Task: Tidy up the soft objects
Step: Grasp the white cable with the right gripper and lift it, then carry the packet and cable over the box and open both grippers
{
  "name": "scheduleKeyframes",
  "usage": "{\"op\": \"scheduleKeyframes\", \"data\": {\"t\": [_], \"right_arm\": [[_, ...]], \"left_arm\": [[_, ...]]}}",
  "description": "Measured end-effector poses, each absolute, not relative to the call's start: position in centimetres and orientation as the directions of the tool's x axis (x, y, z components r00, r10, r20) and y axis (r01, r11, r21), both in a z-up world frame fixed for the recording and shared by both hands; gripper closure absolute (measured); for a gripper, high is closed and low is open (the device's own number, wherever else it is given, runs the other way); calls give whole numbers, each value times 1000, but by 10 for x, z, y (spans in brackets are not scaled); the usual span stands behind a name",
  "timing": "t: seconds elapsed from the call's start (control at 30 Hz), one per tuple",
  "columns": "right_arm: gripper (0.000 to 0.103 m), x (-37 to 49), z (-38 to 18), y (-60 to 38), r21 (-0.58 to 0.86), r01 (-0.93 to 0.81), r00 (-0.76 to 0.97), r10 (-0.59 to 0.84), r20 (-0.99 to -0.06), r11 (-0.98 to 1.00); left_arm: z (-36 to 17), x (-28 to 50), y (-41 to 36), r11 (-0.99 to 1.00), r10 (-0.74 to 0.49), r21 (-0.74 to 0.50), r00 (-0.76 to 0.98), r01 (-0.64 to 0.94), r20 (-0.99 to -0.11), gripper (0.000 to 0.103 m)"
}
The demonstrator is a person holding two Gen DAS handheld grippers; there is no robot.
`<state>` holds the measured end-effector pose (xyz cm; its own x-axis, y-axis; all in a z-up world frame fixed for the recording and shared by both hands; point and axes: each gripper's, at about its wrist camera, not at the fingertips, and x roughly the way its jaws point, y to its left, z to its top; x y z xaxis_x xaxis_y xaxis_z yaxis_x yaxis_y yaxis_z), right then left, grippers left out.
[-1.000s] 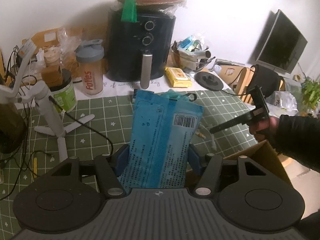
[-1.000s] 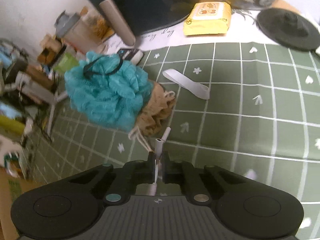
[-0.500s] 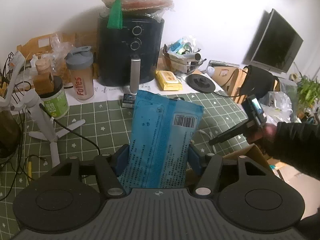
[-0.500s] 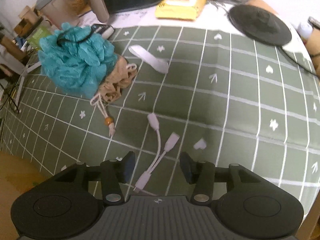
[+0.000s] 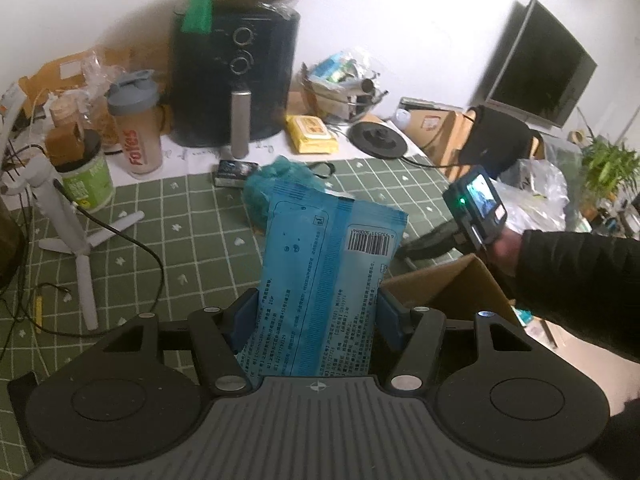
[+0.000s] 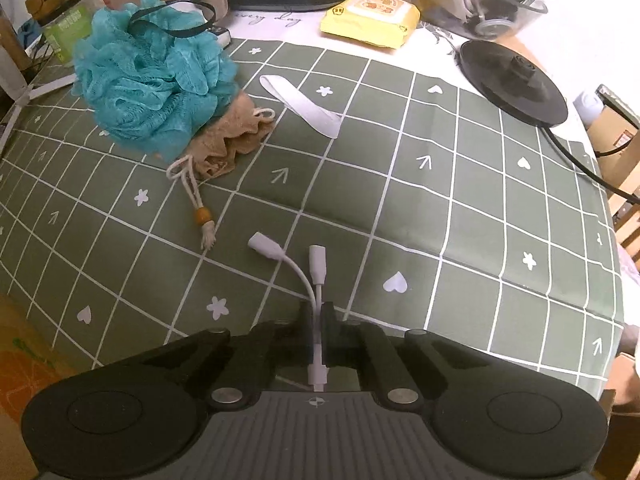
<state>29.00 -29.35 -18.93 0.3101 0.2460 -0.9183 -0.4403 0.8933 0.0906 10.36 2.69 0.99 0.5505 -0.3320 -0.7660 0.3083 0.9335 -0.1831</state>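
My left gripper (image 5: 318,308) is shut on a blue plastic packet (image 5: 332,256) with a barcode, held upright between its blue pads above the green checked cloth. Behind the packet, a teal bath pouf (image 5: 272,184) is partly hidden. In the right wrist view that pouf (image 6: 152,76) rests on a tan drawstring pouch (image 6: 232,144). My right gripper (image 6: 317,312) is shut on a white splitter cable (image 6: 316,268), whose two plugs stick out forward over the cloth. A hand in a black sleeve holds that gripper at the right of the left wrist view.
An open cardboard box (image 5: 460,284) stands below the table's right edge. A white strap (image 6: 300,106), yellow wipes pack (image 6: 372,18) and black kettle base (image 6: 516,80) lie further back. Air fryer (image 5: 236,76), shaker bottle (image 5: 136,128) and white tripod (image 5: 68,220) crowd the far left.
The right gripper opened, left the white cable on the cloth, then shut on it again near its joined end. The left gripper drew back with the packet, and the pouf came into sight.
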Motion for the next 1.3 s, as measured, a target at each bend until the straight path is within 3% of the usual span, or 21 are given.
{"op": "scheduleKeyframes", "data": {"t": [0.27, 0.67, 0.87, 0.97, 1.3], "right_arm": [[98, 280, -147, -319, 149, -395, 382, 309, -871, 907], [100, 240, -73, -351, 214, -392, 485, 399, -779, 895], [100, 218, -52, -357, 233, -396, 513, 425, -746, 888], [100, 208, -42, -358, 243, -400, 522, 438, -732, 883], [100, 168, -20, -355, 297, -439, 513, 508, -692, 848]], "left_arm": [[15, 95, 13, 910, -369, -173, 544, 377, -754, 43], [1, 83, -24, 793, -384, -25, 468, 608, -796, 42], [-14, 76, -38, 703, -367, 46, 417, 710, -832, 33], [-17, 75, -40, 705, -367, 38, 410, 708, -835, 24], [-15, 68, -35, 823, -321, 12, 482, 568, -815, 23]]}}
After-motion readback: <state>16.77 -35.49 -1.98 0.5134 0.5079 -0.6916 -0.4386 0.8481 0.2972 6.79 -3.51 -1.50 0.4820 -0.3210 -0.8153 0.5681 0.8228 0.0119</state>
